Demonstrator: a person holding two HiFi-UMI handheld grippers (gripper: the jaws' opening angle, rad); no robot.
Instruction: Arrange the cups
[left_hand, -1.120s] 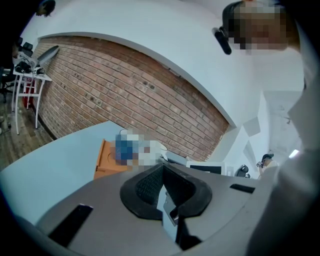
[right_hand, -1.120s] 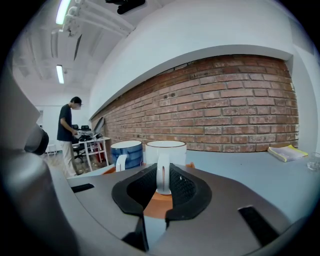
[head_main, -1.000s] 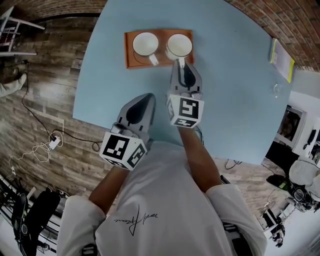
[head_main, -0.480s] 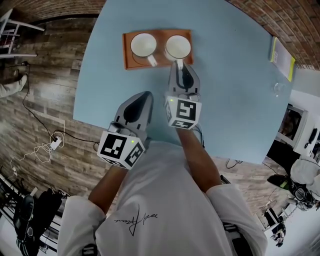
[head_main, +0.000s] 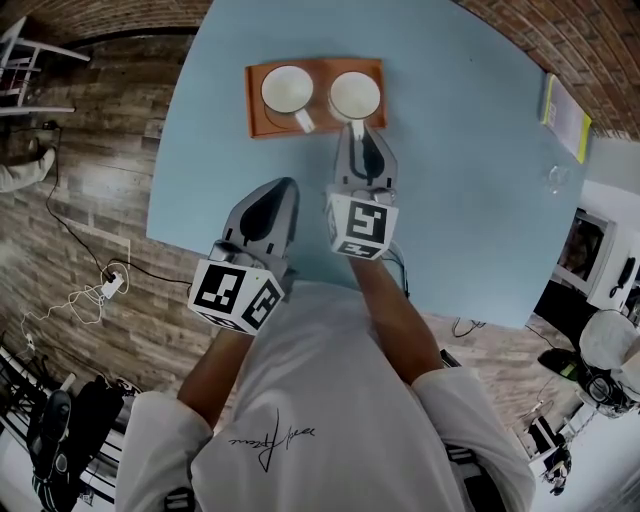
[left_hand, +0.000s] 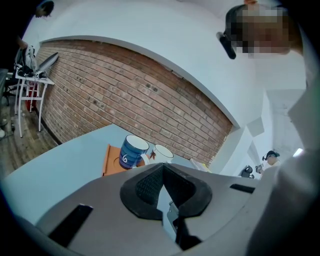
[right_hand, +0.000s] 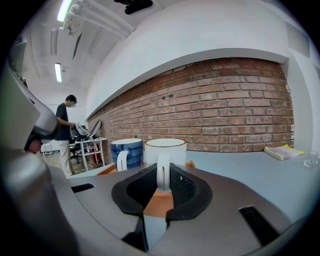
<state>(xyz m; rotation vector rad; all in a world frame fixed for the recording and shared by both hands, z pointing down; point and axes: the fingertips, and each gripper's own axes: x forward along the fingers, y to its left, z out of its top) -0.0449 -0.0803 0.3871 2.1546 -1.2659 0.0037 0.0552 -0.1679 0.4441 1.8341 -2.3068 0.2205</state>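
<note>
Two cups stand side by side on an orange tray (head_main: 265, 122) at the far side of the light blue table (head_main: 450, 200). The left one is a blue cup (head_main: 285, 89) with a white inside and handle. The right one is a white cup (head_main: 355, 94). My right gripper (head_main: 357, 130) reaches to the white cup (right_hand: 166, 148), and its pads are shut on the cup's handle (right_hand: 162, 172), which points toward me. My left gripper (head_main: 281, 187) is shut and empty, well short of the tray. It faces the blue cup (left_hand: 131, 152) and the white cup (left_hand: 161, 152).
A yellow notepad (head_main: 562, 118) and a small glass (head_main: 553, 180) lie at the table's right edge. A brick wall runs behind the table. A person (right_hand: 65, 131) stands far off at a white stand. The table's near edge is just below my grippers.
My left gripper has drifted slightly to the left and stays shut. The right gripper has held still on the white cup's handle. Neither cup has moved on the tray.
</note>
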